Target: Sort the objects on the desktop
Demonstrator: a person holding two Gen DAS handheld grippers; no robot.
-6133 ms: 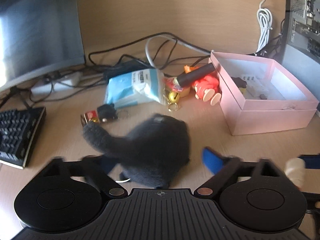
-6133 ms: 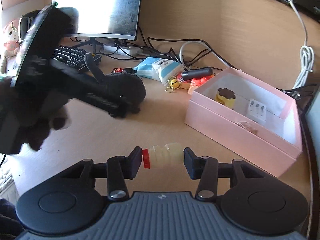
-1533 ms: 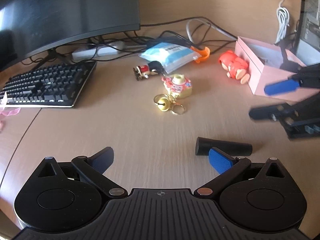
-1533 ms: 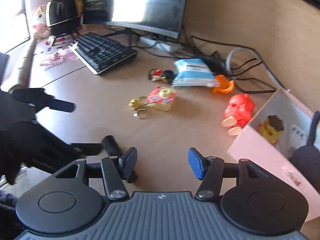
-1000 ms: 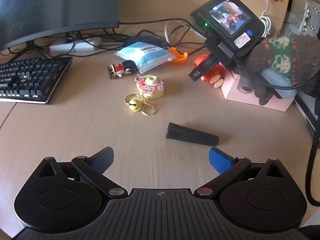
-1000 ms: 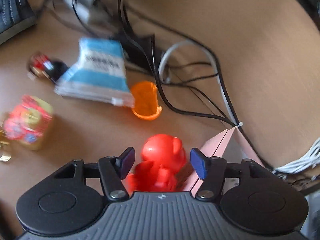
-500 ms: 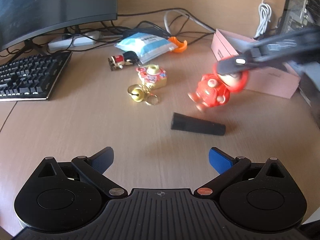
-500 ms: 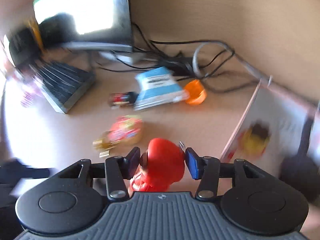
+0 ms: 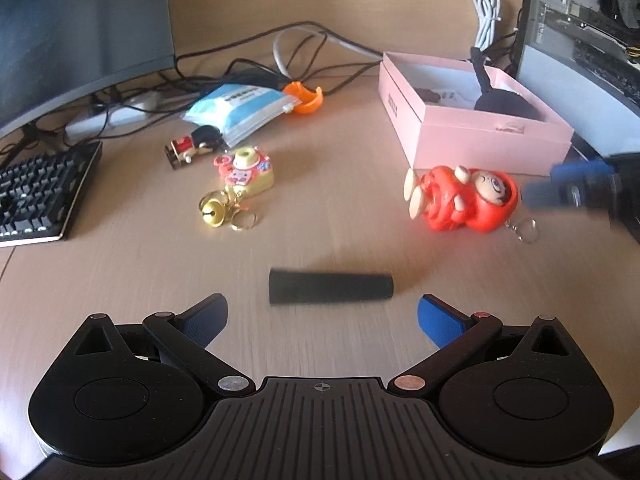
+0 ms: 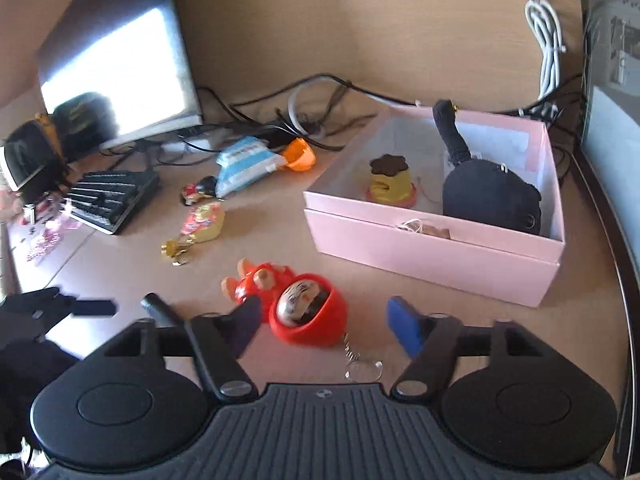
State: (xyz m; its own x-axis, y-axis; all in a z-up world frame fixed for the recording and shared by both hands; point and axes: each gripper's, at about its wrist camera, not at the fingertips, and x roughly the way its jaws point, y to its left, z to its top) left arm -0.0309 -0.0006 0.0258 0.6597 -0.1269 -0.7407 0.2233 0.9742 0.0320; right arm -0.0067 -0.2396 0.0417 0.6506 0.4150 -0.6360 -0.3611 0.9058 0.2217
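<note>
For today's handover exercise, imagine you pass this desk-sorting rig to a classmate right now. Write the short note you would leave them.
Left hand-held gripper: open, empty, just short of the black tube.
Right hand-held gripper: jaws have just been opening; the red doll lies loose on the desk between them.
Done: black plush toy and yellow pudding toy are in the pink box.
Left on the desk: red doll, black tube, bell keychain charm, small figure, blue packet, orange clip.
</note>
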